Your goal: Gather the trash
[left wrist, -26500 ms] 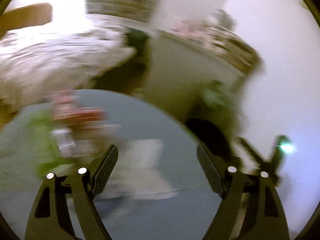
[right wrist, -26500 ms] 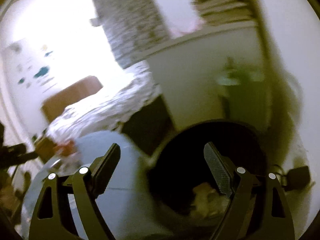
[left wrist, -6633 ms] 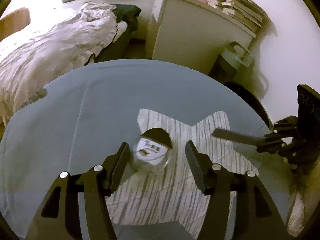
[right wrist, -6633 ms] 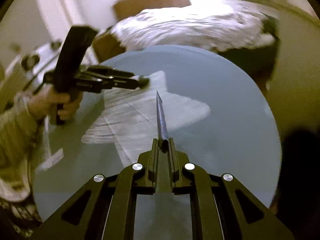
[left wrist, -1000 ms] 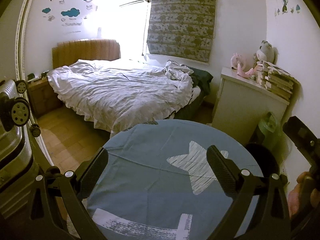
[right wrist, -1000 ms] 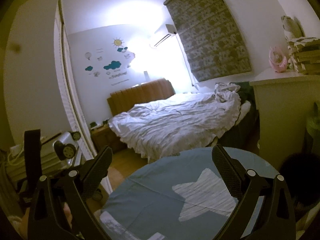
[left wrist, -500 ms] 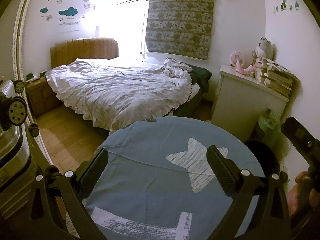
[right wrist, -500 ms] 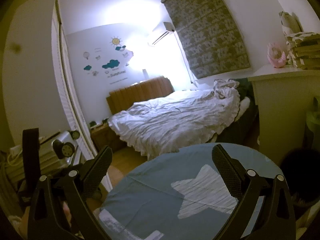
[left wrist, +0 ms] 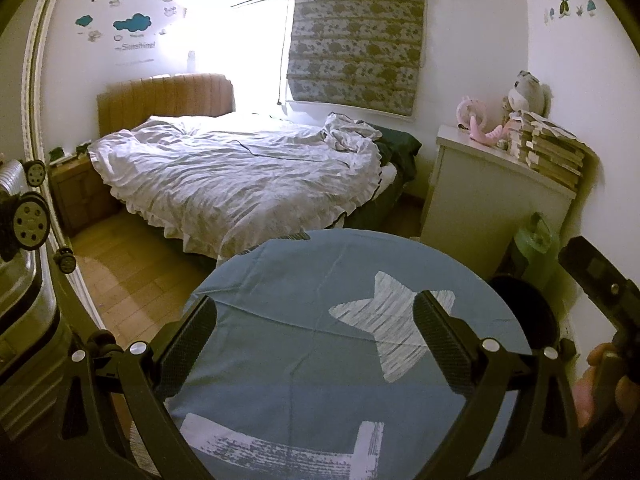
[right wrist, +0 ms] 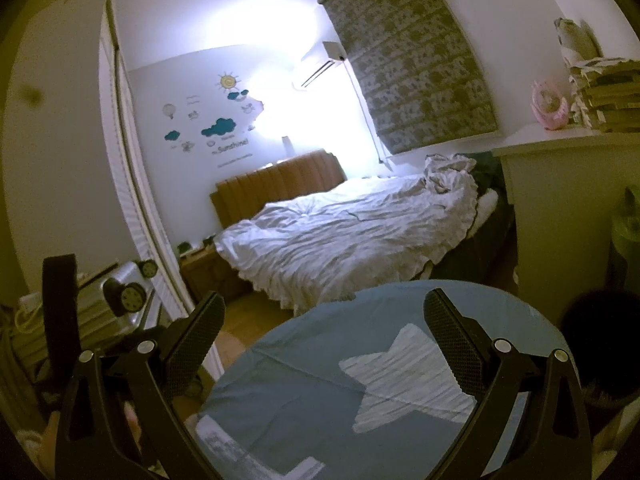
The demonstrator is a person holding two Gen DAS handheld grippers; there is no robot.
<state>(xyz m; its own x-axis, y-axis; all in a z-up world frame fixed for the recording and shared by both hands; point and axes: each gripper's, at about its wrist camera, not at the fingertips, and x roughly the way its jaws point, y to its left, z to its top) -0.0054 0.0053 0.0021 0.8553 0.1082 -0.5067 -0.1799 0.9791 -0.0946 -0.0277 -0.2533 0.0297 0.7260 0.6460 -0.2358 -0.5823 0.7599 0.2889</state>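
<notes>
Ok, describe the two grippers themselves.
Both are the same: the left gripper and right gripper are matte black plastic, each with two angled fingers faced with knurled, textured pads. Silver round screw heads mark the joints, and triangular cut-outs lighten the finger bases. No cables or sleeves show.

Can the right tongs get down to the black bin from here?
Probably yes. The right tongs are open and empty, the bin sits just past the table's right edge, and nothing shows between them.

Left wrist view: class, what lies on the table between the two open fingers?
Only bare blue cloth and part of its white star on the table; no trash shows there.
</notes>
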